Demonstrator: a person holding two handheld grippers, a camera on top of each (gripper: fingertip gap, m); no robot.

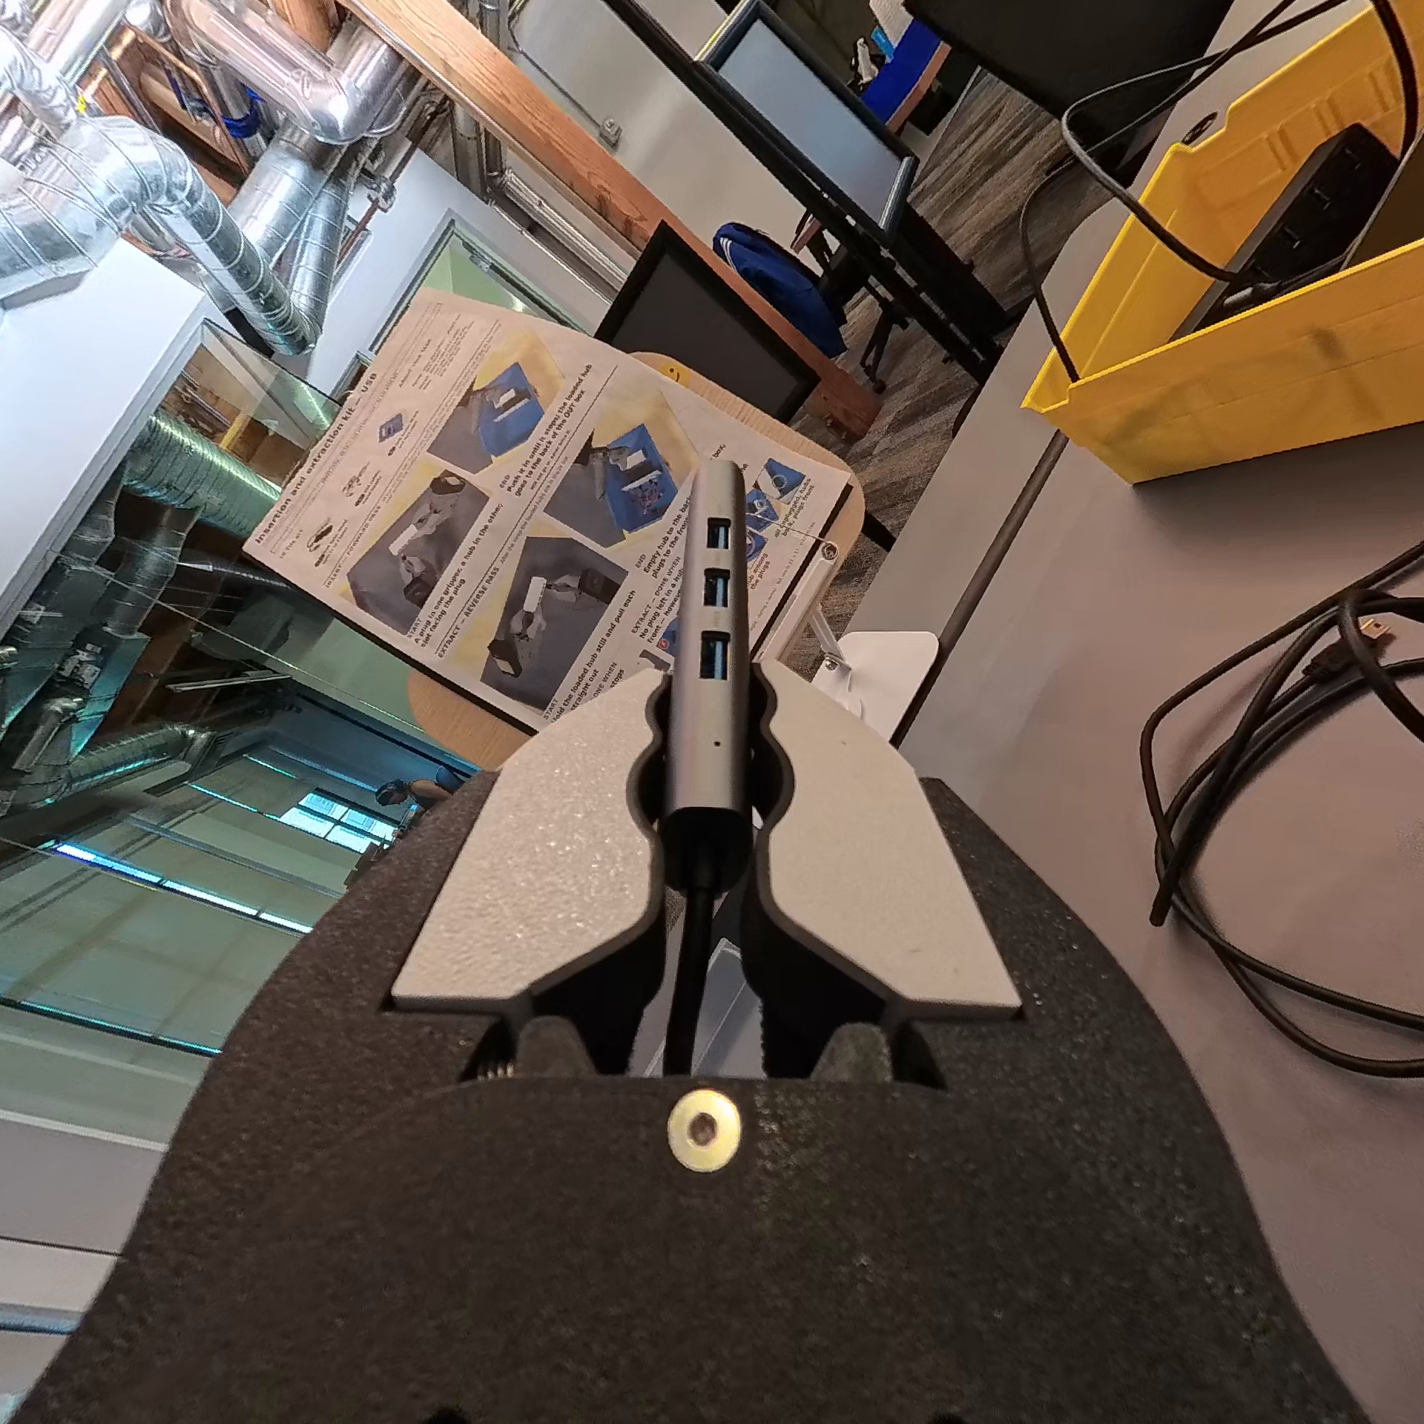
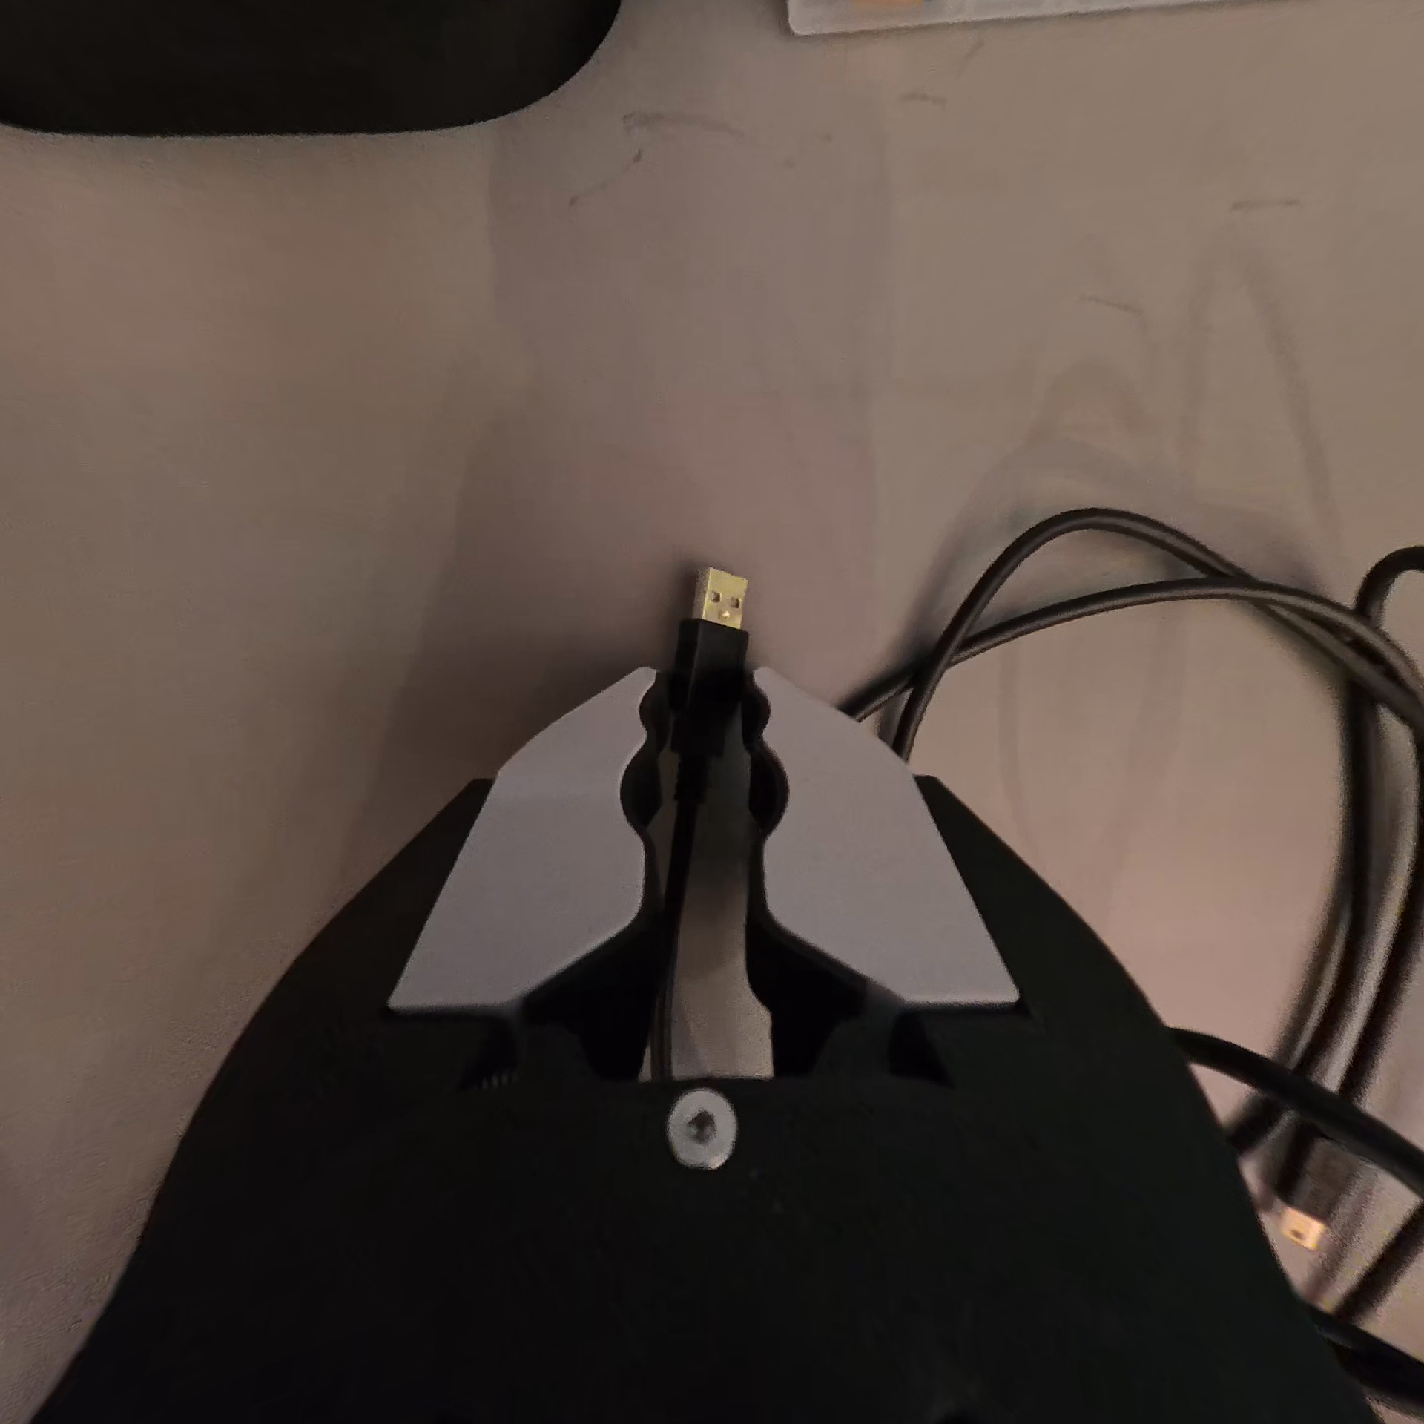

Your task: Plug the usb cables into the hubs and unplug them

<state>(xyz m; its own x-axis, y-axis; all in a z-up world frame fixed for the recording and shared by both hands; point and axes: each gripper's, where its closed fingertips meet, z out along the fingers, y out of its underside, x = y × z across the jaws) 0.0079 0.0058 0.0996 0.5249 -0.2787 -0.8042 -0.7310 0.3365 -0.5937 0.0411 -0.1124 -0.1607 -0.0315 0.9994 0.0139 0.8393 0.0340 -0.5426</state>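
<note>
Gripping grey hub [image 1: 710, 655] at frame centre, left tool [image 1: 710, 693]; right tool [image 2: 705, 686] clamps gold-tipped USB plug [image 2: 720, 597]; three ports empty, insertion pending.

The yellow bin [image 1: 1233, 370] and the loose cables [image 2: 1156, 655] run off-frame.

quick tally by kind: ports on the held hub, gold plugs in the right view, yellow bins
blue ports on the grey hub: 3
gold plugs: 2, the held plug and a loose plug
yellow bin: 1
total: 6
</note>
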